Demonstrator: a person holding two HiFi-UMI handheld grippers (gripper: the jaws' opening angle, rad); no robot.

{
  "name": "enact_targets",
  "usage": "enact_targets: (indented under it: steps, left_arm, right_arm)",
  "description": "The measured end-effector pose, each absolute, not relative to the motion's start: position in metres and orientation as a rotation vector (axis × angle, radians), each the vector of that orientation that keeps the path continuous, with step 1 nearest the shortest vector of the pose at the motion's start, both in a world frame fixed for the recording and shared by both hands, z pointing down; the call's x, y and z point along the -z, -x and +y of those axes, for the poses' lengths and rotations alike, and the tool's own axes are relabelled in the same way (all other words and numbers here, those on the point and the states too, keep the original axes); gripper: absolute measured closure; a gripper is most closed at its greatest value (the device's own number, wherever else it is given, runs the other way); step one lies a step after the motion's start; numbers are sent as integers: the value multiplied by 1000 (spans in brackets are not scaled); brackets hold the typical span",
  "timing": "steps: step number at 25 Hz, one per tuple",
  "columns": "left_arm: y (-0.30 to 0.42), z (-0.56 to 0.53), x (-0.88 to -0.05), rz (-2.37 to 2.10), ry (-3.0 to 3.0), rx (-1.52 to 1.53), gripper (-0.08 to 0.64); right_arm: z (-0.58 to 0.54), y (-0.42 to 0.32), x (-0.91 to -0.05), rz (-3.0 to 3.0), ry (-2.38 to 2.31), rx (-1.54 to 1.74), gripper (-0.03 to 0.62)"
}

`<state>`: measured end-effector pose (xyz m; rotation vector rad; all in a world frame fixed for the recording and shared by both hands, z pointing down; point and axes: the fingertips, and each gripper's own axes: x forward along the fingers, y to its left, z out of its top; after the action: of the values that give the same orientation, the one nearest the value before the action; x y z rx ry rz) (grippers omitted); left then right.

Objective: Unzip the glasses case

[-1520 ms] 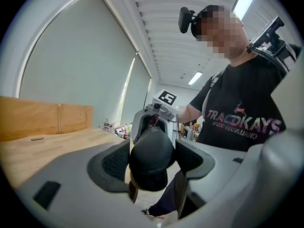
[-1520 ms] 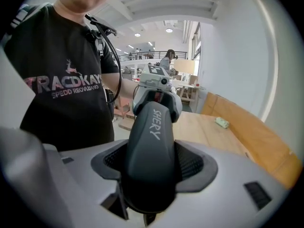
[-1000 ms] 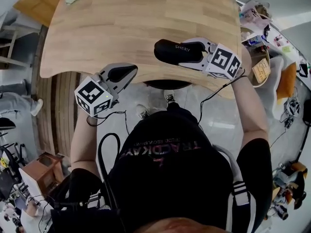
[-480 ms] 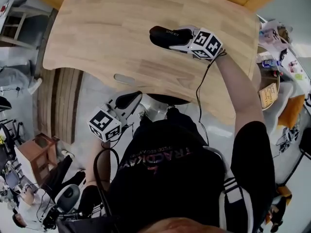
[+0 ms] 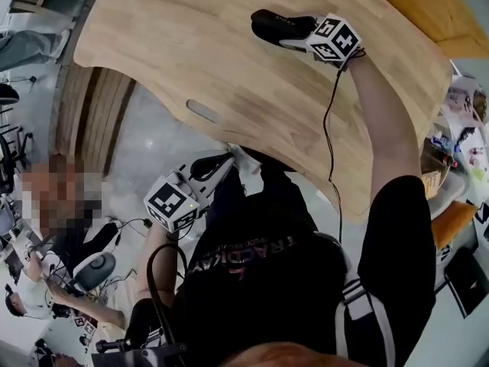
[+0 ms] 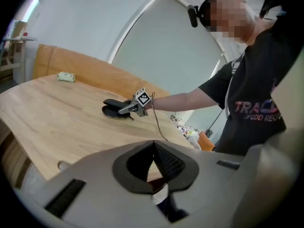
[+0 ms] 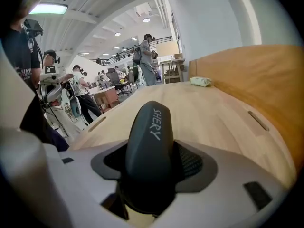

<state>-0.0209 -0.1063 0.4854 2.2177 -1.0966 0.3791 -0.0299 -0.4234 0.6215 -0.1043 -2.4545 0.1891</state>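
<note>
The black glasses case, printed SHERY, is clamped between the jaws of my right gripper and rests low over the wooden table, out toward its middle. The case's zip is not visible. My left gripper hangs below the table's near edge, beside the person's body, with its jaws shut and nothing between them. In the left gripper view the right gripper holds the case on the table top in the distance.
A small pale green packet lies far off on the table. An orange panel borders the table's far side. A slot is cut near the table's near edge. People and chairs are on the floor at left.
The right gripper has carried the case away from the near edge toward the middle of the table. The left gripper has sunk below the table edge and rolled.
</note>
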Motion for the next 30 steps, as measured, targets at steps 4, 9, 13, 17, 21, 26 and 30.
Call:
enact_targets:
  steps: [4,9,13,17,21,26,30]
  left_arm:
    - [22,-110,-486,-1121,-2194,-358,546]
    - [20,-111,-487,-1125,-2191,-353,546]
    - [15,-108,-487,-1119,-2199,-355,546]
    - [11,-102,-489,-1108,-2213,-366,546]
    - [8,-97,-487,-1113,-2214,-365,546]
    - [8,-95,-478,-1136,-2251,-347,546]
    - [7,-85,-472,-1141,-2286,-341,546]
  right_arm:
    - [-427,37,-637,-2406,168,-166,296]
    - [-426,37,-647,-2372,201,-140,281]
    - [-425,37,-648,-2355,177,-81,268]
    - [-429,33,-639,-2376,122,-44,239]
    - [-433,25,-618,-2430,71,-31,238]
    - [-450,4,-551,-2619,-173,-50,572]
    - [-439,-22,-498,-2774,-358,-192,575]
